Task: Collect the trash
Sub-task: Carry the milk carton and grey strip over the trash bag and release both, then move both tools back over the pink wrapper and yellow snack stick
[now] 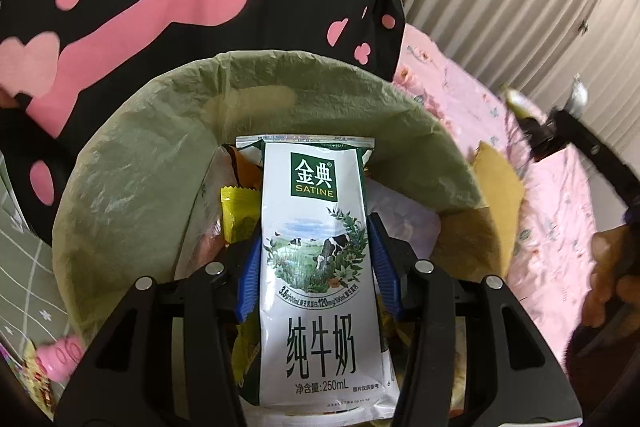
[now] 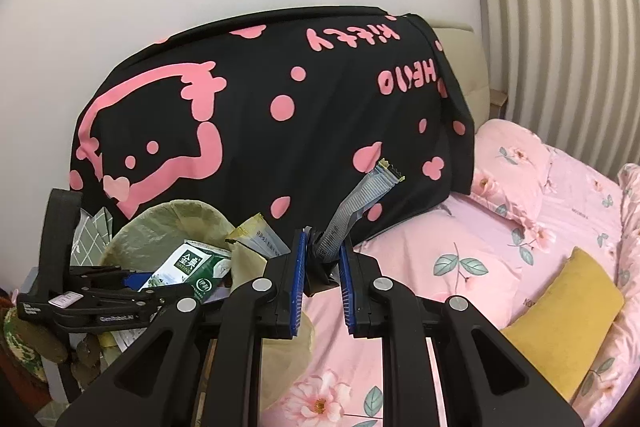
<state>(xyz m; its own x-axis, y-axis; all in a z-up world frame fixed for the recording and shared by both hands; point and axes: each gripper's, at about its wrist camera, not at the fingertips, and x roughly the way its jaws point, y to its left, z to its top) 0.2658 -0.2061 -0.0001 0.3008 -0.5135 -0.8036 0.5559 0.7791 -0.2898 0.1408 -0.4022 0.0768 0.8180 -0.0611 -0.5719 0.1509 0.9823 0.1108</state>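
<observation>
A white and green milk carton (image 1: 316, 307) stands upright between the blue pads of my left gripper (image 1: 316, 223), which is shut on its sides. It hangs over the mouth of a bin lined with a pale green bag (image 1: 140, 187); several wrappers lie inside. The right wrist view shows the same carton (image 2: 188, 263) tilted over the bin (image 2: 160, 227), with the left gripper (image 2: 132, 281) on it. My right gripper (image 2: 322, 247) is shut on a crumpled grey wrapper strip (image 2: 360, 199) that sticks up above the pink bed, to the right of the bin.
A black blanket with pink print (image 2: 260, 107) hangs behind the bin. The pink flowered bed (image 2: 500, 227) carries a yellow pillow (image 2: 560, 307). A pink bottle (image 1: 60, 363) lies left of the bin. Ribbed curtains (image 2: 560, 27) close off the right side.
</observation>
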